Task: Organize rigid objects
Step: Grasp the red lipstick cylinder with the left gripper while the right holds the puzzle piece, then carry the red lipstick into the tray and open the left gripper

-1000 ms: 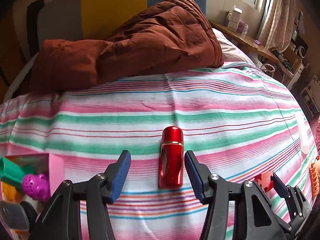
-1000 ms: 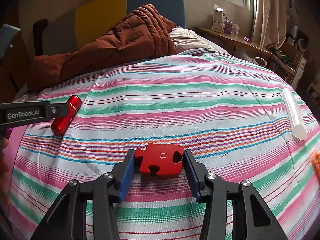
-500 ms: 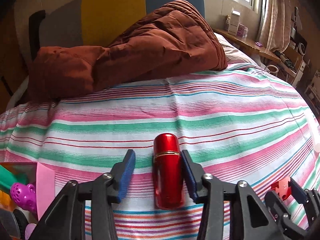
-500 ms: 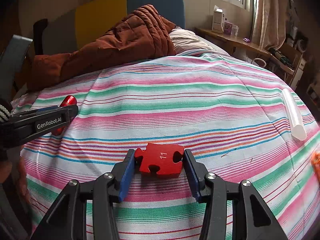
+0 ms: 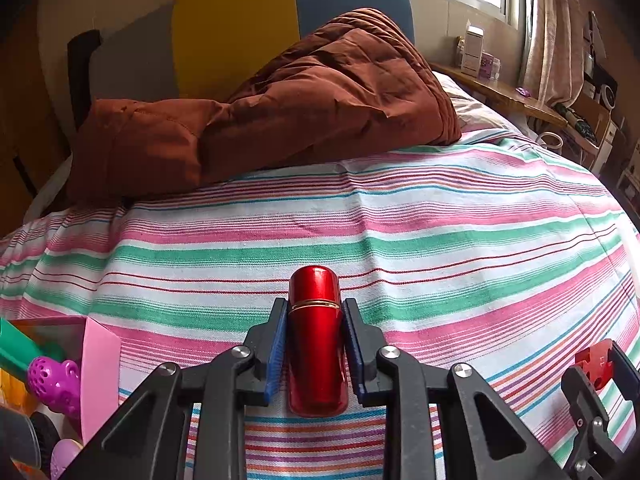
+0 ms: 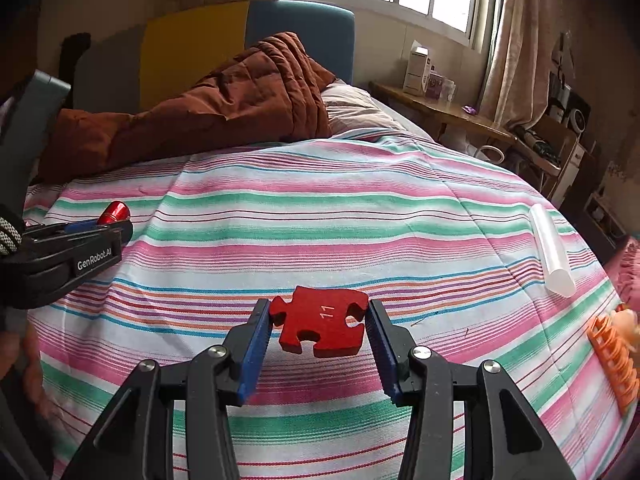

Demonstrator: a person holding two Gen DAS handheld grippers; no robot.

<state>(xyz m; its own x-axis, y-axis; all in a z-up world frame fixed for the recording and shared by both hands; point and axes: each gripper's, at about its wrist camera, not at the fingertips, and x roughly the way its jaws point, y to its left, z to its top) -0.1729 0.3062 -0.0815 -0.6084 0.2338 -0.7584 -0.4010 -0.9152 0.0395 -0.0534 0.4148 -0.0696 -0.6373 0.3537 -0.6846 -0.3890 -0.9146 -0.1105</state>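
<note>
Since a second ago the left gripper (image 5: pixel 315 312) went from wide open to clamped on the red tube (image 5: pixel 317 340) lying on the striped bedspread (image 5: pixel 400 220), cap end at 12 o'clock. Right gripper (image 6: pixel 318 312) still pinches the red puzzle piece (image 6: pixel 320 322).

"11" on puzzle piece (image 6: pixel 322 326); "GenRobot.AI" on left hand-held gripper (image 6: pixel 116 222)

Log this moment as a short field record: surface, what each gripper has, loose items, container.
surface: striped bedsheet
left gripper: shut on red metal tube, which lies on the sheet
right gripper: shut on red puzzle piece marked 11
loose items: clear plastic tube, orange plastic piece
container: pink box of toys beside the left gripper
</note>
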